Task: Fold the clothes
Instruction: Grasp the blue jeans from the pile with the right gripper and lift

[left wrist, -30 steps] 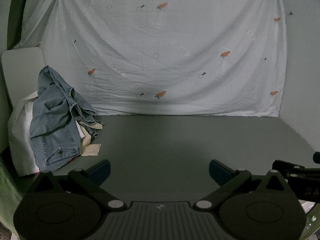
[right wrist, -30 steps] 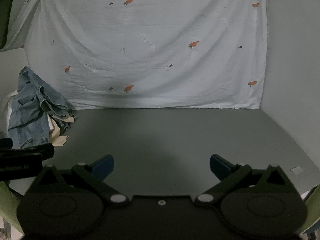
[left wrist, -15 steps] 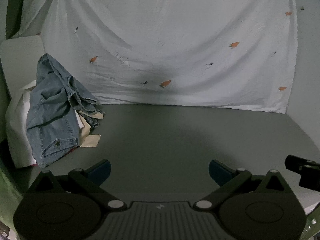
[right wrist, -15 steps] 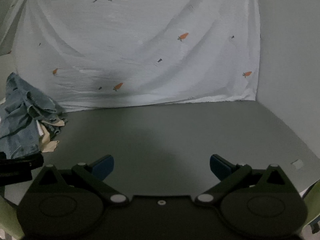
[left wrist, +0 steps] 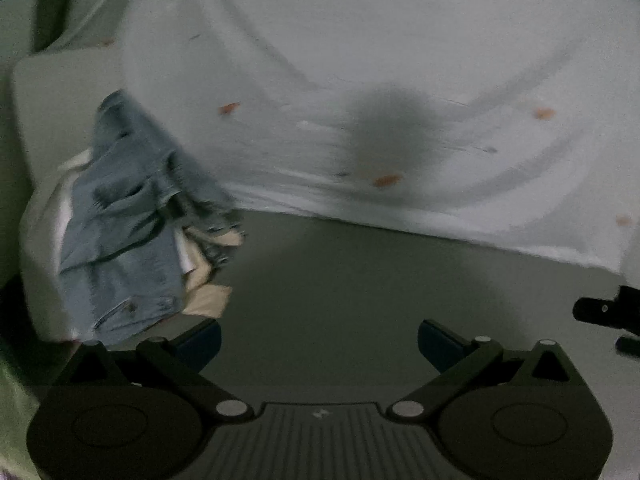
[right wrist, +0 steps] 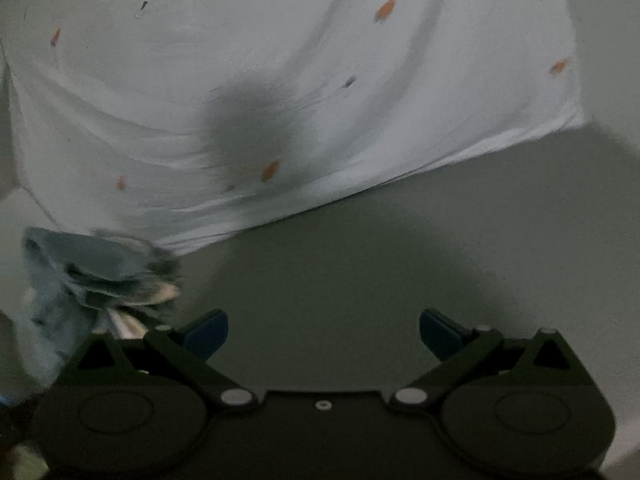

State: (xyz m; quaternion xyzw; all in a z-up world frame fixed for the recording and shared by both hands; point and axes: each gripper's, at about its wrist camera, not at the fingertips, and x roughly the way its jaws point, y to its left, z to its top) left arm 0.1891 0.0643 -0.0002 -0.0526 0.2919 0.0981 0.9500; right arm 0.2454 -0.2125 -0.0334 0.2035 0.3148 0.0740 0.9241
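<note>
A heap of clothes lies at the left of the grey table: a light blue denim garment (left wrist: 120, 232) on top, with cream and white pieces (left wrist: 208, 300) under it. The heap also shows in the right wrist view (right wrist: 80, 276), blurred. My left gripper (left wrist: 318, 340) is open and empty, above the table, with the heap just ahead of its left finger. My right gripper (right wrist: 322, 334) is open and empty, with the heap at its left. Part of the right gripper (left wrist: 608, 312) shows at the right edge of the left wrist view.
A white sheet with small carrot prints (left wrist: 400, 80) hangs as a backdrop behind the grey table (left wrist: 360, 280), also in the right wrist view (right wrist: 280, 80). A white board (left wrist: 60, 100) stands behind the heap. Dark shadows fall on the sheet.
Both grippers have moved forward and toward the left, closer to the heap and the sheet. The right view has tilted. Both stay open and empty.
</note>
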